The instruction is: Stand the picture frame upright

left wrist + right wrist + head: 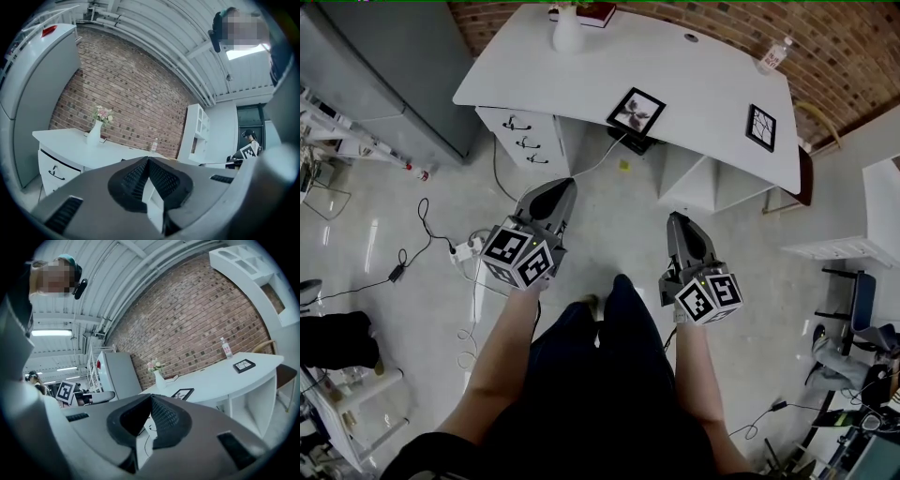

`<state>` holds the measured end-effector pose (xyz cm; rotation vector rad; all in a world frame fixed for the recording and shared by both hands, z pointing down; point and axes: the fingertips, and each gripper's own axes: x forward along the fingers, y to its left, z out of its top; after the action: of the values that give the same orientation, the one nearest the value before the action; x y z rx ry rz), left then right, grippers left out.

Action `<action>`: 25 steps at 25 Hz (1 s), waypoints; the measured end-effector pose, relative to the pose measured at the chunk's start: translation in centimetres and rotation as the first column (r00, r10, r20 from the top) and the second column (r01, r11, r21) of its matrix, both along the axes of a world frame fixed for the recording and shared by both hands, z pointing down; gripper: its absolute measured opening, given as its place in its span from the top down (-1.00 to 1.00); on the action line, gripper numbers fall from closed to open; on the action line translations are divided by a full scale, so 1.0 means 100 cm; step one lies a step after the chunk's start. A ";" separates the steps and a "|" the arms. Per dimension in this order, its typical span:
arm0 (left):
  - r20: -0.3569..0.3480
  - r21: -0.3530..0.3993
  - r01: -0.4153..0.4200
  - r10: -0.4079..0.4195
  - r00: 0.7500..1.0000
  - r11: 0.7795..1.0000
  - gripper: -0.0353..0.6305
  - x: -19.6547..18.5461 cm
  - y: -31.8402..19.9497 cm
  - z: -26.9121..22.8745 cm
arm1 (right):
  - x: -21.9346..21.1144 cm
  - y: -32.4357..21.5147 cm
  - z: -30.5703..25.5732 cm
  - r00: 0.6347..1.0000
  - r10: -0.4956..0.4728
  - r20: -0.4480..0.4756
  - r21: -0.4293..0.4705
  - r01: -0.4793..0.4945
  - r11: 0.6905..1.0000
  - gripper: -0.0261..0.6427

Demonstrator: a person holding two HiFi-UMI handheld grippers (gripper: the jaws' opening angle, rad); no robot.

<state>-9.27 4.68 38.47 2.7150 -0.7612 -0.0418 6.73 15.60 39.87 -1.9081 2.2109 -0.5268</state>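
Two black picture frames lie flat on the white desk (581,75): one with a flower print (636,112) near the front edge, also in the right gripper view (183,393), and a smaller frame (760,127) to the right, also in the right gripper view (244,365). My left gripper (567,184) and right gripper (674,219) are held level over the floor, short of the desk, both shut and empty. In the left gripper view the jaws (148,161) meet at the tips; in the right gripper view (150,397) they do too.
On the desk stand a white vase with flowers (567,28), a red book (597,13) and a water bottle (774,54). A drawer unit (525,136) sits under the desk's left. Cables and a power strip (464,251) lie on the floor. A grey cabinet (384,75) stands left.
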 end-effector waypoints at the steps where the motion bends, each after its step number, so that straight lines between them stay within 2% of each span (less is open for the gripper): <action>1: 0.003 -0.006 0.001 -0.001 1.000 1.000 0.89 0.001 -0.002 0.003 | 0.002 -0.003 0.002 1.000 -0.001 0.005 -0.004 0.001 1.000 0.92; 6: 0.012 -0.006 0.045 -0.045 0.999 0.999 0.89 0.004 -0.021 0.009 | 0.013 -0.029 0.010 0.999 -0.036 0.023 -0.007 0.036 0.999 0.92; 14: 0.019 -0.018 0.112 -0.112 0.994 0.993 0.89 0.018 -0.074 0.007 | 0.027 -0.101 0.011 0.991 -0.128 0.032 -0.020 0.129 0.992 0.92; 21: 0.038 -0.073 0.094 -0.092 0.995 0.993 0.89 0.055 -0.097 0.034 | 0.046 -0.140 0.039 0.984 -0.169 0.059 -0.079 0.174 0.982 0.92; 25: 0.038 -0.131 0.095 -0.091 0.995 0.987 0.89 0.075 -0.112 0.056 | 0.061 -0.157 0.055 0.982 -0.178 0.071 -0.112 0.185 0.976 0.92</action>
<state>-1.74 -6.52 44.04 2.5590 -0.8678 0.0294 12.83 -0.05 45.42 -1.7260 2.3771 -0.7491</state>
